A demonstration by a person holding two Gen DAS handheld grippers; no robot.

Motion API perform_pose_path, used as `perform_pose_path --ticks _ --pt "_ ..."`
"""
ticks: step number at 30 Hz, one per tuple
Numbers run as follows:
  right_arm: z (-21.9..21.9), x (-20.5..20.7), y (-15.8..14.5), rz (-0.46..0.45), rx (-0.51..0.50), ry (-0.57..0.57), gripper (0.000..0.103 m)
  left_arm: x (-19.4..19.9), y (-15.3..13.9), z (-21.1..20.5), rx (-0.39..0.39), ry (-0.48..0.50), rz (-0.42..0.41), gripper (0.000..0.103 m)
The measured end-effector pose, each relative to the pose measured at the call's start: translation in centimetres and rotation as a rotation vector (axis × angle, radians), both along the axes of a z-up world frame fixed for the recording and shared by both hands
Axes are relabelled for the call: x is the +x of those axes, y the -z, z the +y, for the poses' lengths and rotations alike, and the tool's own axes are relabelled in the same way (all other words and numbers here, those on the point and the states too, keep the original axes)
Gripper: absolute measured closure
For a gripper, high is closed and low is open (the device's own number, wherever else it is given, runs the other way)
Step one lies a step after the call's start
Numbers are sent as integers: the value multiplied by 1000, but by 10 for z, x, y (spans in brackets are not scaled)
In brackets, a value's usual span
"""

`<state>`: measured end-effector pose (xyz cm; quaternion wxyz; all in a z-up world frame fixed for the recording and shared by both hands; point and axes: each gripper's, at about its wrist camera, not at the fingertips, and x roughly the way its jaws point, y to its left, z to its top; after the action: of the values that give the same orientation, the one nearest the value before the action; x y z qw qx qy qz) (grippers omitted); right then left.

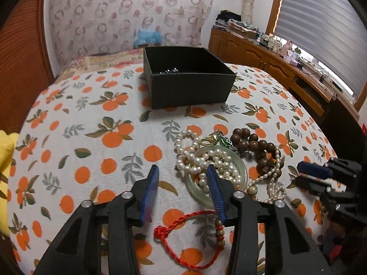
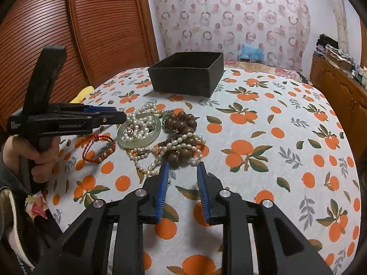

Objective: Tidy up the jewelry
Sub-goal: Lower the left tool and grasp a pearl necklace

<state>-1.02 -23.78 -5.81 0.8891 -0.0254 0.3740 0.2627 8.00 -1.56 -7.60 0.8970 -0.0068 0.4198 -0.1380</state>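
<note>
A heap of jewelry lies on the orange-print tablecloth (image 1: 91, 137): pearl strands (image 1: 195, 158), a pale jade bangle (image 1: 195, 192), brown wooden beads (image 1: 252, 144) and a red cord bracelet (image 1: 181, 224). My left gripper (image 1: 183, 169) hovers open just left of the heap, its right finger over the bangle, nothing between the pads. My right gripper (image 2: 182, 165) is open too, its tips at the near edge of the wooden beads (image 2: 181, 123) and pearl strands (image 2: 160, 151). Behind the heap stands an open black box (image 1: 190, 78) with something small and shiny inside.
A hand (image 2: 34, 151) holds the left gripper (image 2: 107, 112) at the left of the right wrist view. A wooden sideboard (image 1: 275, 68) with bottles runs along the right. A yellow cloth (image 1: 6, 160) lies at the table's left edge, wooden slatted doors (image 2: 80, 34) behind.
</note>
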Motion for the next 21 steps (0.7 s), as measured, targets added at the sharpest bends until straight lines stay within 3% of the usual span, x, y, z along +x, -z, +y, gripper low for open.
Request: perform_pose_path --ticks 9,13,14,16,21 --pt "2 1 3 5 -2 -7 75 14 8 -8 -27 6 37 58" --pt "2 1 4 7 2 -9 75 10 5 -8 -33 14 17 74" --pt "2 1 4 7 1 -10 75 9 4 -8 -28 13 8 84" --pt "2 1 4 8 0 -10 75 8 2 -7 -26 8 0 94" --pt "3 1 5 9 0 -11 75 -1 -4 -2 -28 -4 -32 96"
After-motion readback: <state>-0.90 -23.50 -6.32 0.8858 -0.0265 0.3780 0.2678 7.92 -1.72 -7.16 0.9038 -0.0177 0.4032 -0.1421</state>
